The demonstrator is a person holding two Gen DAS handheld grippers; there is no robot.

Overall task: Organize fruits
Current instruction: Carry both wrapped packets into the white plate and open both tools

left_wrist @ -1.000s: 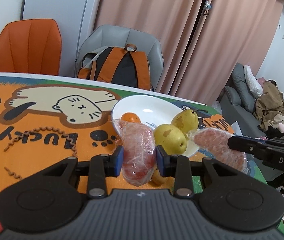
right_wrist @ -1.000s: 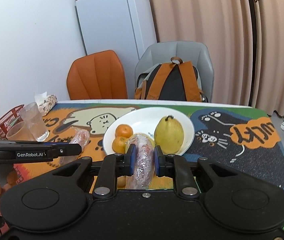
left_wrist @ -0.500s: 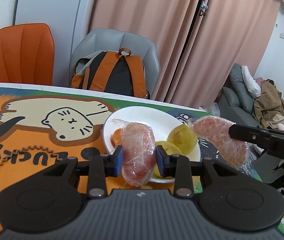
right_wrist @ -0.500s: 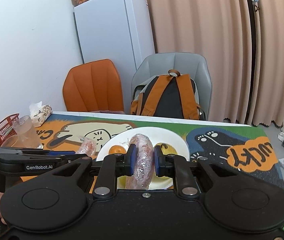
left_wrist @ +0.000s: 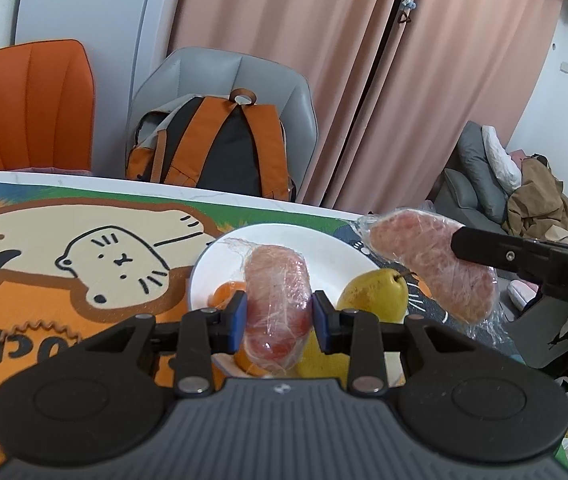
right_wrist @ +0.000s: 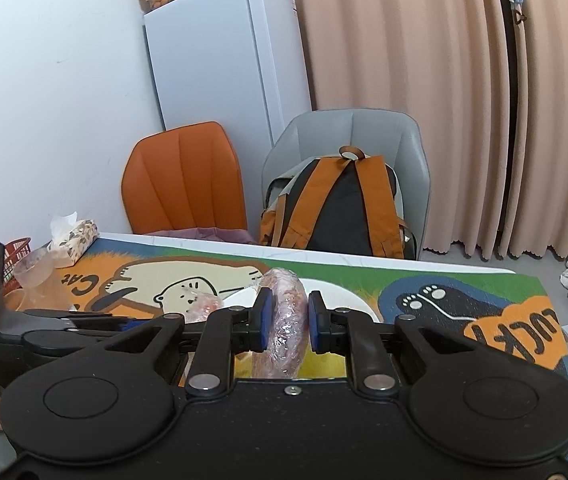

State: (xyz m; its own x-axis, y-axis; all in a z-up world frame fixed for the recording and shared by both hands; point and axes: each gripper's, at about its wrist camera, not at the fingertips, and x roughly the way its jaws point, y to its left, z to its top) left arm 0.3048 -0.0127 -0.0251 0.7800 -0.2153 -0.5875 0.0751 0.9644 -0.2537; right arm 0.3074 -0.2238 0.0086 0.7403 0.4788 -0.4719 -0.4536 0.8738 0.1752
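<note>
My left gripper [left_wrist: 279,316] is clenched on a pink wedge of fruit wrapped in clear cling film [left_wrist: 277,305]; both blue pads press its sides and the wedge stands roughly upright between them, lifted clear above the white round plate [left_wrist: 324,245].

My right gripper [right_wrist: 286,322] is clenched on a second film-wrapped pink wedge [right_wrist: 286,320], held edge-on, its top poking up past the pads. In the left wrist view that same wedge [left_wrist: 432,266] hangs in the air to the right of the plate, pinched at its upper end by the black finger [left_wrist: 496,254] of the right gripper.

On the plate: a yellow-green pear [left_wrist: 376,300] with its stem pointing right, near the plate's right rim. A small orange mandarin [left_wrist: 224,294] shows just left of my left pad, partly hidden behind it. More orange and yellow fruit peeks out below the left-hand wedge, mostly covered; I cannot tell what it is.

The plate sits on a bright cartoon-cat table mat [left_wrist: 84,256], orange and green.

Far side of the table: an orange padded chair [right_wrist: 182,178] and a grey chair [right_wrist: 384,132] carrying an orange-and-black backpack [right_wrist: 336,204]. A white fridge [right_wrist: 228,56] stands against the wall, pink curtains [right_wrist: 424,60] beside it.
</note>
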